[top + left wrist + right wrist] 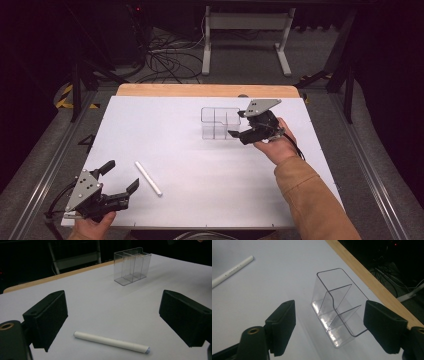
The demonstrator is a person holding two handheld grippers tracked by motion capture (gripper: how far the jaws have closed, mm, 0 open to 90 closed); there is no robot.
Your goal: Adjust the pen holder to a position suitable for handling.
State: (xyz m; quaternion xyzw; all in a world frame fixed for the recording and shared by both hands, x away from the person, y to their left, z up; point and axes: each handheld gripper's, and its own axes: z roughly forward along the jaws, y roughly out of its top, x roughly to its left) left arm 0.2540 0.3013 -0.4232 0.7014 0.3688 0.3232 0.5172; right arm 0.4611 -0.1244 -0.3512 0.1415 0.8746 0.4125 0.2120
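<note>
Clear plastic organizer (220, 123) standing upright on the white surface (175, 150), toward 1 o'clock in the high view. Right tool (238, 124) just beside its right end, jaws spread, the organizer between them in the right gripper view, pads apart from its walls. White stick (148, 178) lying flat at 7 o'clock. Left tool (120, 175) spread wide, just beside the stick, nothing pinched.

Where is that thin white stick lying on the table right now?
In the high view, the thin white stick lies flat on the white table, near-left side, just right of the open left tool.
</note>
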